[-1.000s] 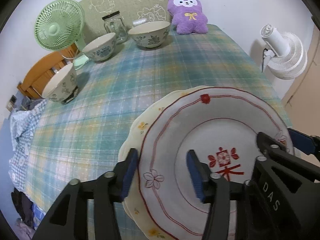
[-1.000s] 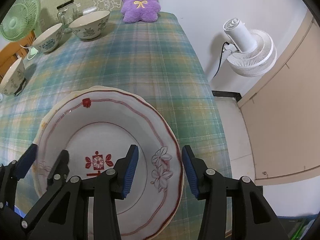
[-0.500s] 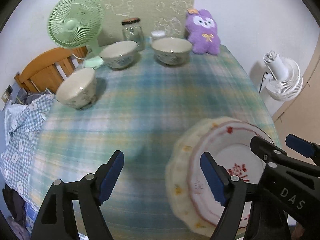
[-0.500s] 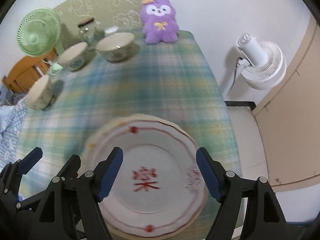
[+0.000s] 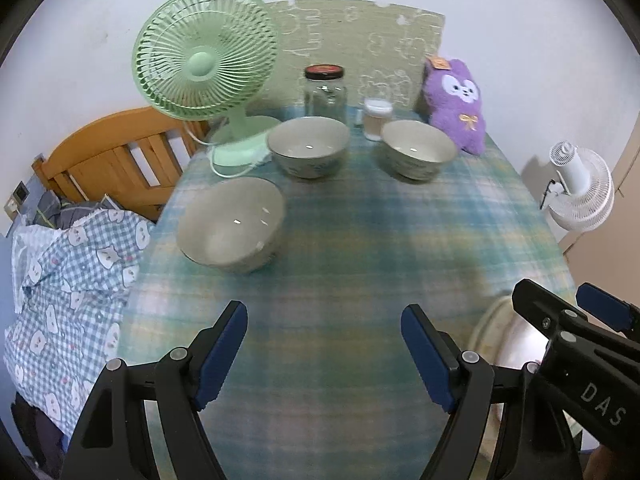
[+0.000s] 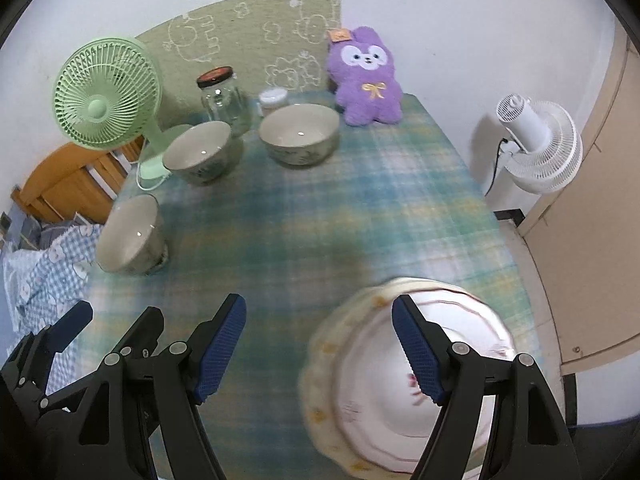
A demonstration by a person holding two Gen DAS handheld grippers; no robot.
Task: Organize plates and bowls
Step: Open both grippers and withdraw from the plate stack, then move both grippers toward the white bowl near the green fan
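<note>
Two hand-held grippers fill the lower edge of both frames. The left gripper (image 5: 324,354) has black plastic arms ending in ribbed blue pads (image 5: 218,356), with silver screw heads at the joints. The right gripper (image 6: 320,354) matches it, and at lower right of the left view shows white letters "DAS" on its black body.
</note>
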